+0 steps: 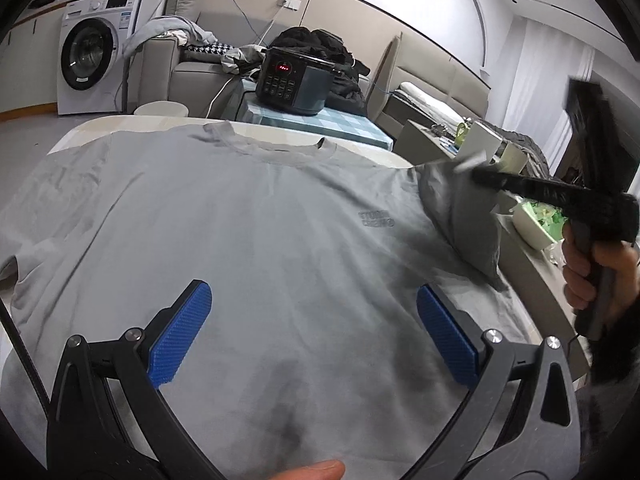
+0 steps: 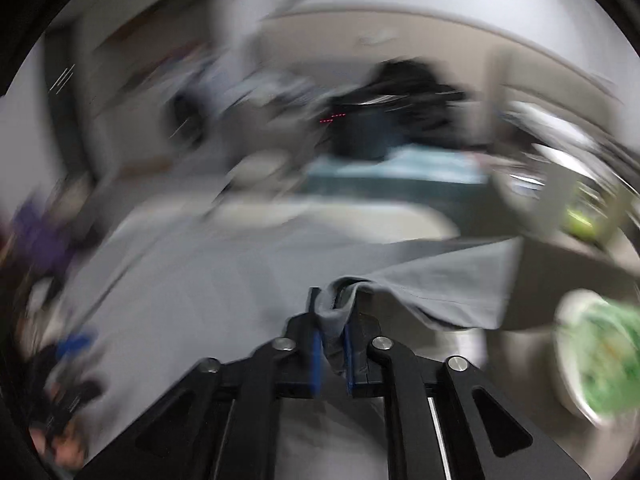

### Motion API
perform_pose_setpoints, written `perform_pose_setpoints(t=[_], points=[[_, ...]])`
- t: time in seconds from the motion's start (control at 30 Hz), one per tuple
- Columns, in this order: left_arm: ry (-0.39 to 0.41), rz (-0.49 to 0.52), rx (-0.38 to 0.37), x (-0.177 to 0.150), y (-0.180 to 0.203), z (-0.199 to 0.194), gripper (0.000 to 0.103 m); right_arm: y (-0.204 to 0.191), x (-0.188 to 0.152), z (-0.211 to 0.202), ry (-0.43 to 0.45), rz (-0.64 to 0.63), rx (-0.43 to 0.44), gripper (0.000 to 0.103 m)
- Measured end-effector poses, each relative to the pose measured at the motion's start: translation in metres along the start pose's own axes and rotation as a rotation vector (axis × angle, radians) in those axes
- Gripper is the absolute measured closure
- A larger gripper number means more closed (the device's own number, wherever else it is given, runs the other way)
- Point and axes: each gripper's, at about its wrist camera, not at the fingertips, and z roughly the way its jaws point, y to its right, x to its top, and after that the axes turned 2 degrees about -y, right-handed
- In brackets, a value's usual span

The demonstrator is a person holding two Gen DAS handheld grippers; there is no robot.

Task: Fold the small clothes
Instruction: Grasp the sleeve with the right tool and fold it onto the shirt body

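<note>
Shirt (image 1: 248, 216) flat on white desk (image 1: 360, 146); left tongs (image 1: 312, 328) wide open, right tongs (image 2: 331, 338) pinching sleeve; cooker (image 1: 294, 80), washer (image 1: 96, 52) far.

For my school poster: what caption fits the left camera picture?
Open left gripper hovers over a grey T-shirt while the right gripper lifts its sleeve.

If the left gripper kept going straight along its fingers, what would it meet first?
Most likely the grey T-shirt spread on the table; the open left gripper points down at its middle, though depth is hard to judge.
</note>
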Motion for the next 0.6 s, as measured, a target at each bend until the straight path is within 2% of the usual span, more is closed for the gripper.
perform_pose_setpoints(t=[0.03,0.1,0.17,0.23,0.33,0.43,0.47,0.6], points=[[-0.004,0.000,0.006,0.000,-0.001,0.002,0.001,-0.010,-0.001,0.003,-0.022,-0.032,0.032,0.068],[-0.008,0.001,0.012,-0.002,-0.002,0.004,0.001,-0.025,-0.007,-0.001,-0.017,-0.086,0.084,0.048],[-0.015,0.003,0.016,-0.001,-0.003,0.007,0.001,-0.022,-0.012,-0.012,0.023,-0.084,0.094,0.040],[-0.021,0.001,0.014,0.000,-0.003,0.009,0.001,-0.009,-0.020,-0.022,0.058,-0.049,0.056,0.033],[-0.020,0.007,0.007,0.000,0.000,0.012,0.001,0.017,-0.024,-0.019,0.037,0.020,-0.122,0.031],[-0.016,0.026,0.012,0.000,0.002,0.012,0.001,0.054,-0.027,0.000,-0.021,0.160,-0.195,0.031],[-0.016,0.029,0.015,-0.001,0.003,0.012,0.001,0.062,-0.029,0.004,-0.024,0.211,-0.197,0.031],[-0.028,0.021,0.013,-0.003,0.002,0.013,0.001,0.100,-0.029,0.022,0.029,0.400,-0.081,0.031]])
